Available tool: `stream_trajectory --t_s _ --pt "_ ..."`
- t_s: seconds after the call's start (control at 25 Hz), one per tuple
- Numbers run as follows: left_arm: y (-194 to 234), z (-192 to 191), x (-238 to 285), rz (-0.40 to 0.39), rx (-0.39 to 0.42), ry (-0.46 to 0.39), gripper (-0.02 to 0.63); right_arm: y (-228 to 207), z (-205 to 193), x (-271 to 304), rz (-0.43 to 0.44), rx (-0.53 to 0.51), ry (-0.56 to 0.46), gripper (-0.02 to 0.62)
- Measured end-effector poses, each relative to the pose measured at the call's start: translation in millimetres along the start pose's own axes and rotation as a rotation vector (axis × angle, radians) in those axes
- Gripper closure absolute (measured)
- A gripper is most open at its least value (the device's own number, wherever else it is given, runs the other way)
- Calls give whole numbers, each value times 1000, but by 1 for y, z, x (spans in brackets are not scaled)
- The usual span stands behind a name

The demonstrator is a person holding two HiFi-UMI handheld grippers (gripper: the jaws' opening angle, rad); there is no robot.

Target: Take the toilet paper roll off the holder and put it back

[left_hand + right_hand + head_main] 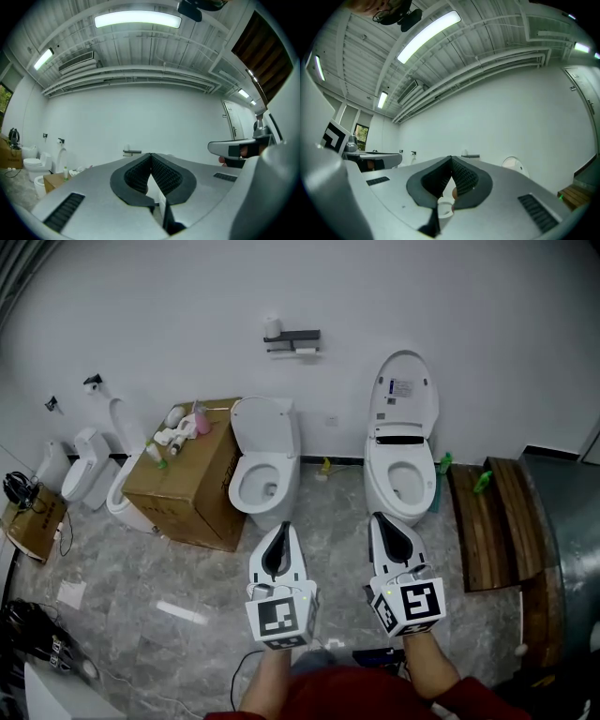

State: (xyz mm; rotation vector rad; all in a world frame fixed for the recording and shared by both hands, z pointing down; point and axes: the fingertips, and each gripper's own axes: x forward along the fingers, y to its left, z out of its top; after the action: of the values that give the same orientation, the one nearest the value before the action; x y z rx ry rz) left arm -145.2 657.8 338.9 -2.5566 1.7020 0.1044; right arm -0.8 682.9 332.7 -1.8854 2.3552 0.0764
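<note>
Floor tiles of grey marbled stone (187, 587) run to a plain white wall (487, 306) at the far side. Two white ceramic toilets stand against the wall, the left toilet (264, 474) beside a brown cardboard box (187, 486) and the right toilet (401, 460) with its lid raised. Dark wooden planks (487, 521) lie at the right.

High on the wall between the toilets, the white toilet paper roll (273, 326) stands upright on the left end of the dark wall-mounted holder (298, 337), its long axis vertical.

Both tools hover near the person, well apart from the roll and pointing toward the wall. The left tool (284, 529) is clenched with nothing in it, and so is the right tool (379, 518).
</note>
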Motion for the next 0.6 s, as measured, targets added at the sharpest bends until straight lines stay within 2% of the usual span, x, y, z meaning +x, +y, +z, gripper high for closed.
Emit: stream_trajectory --t_s 0.2,0.32,0.6 --pt "46 6 52 -24 -27 -27 591 13 -4 69 -12 -12 -5 586" --pt "77 -1 77 -36 -13 -14 591 24 -7 106 -28 -9 -3 586" --pt "114 -4 128 -65 -31 -14 591 29 -15 167 -42 -21 3 586"
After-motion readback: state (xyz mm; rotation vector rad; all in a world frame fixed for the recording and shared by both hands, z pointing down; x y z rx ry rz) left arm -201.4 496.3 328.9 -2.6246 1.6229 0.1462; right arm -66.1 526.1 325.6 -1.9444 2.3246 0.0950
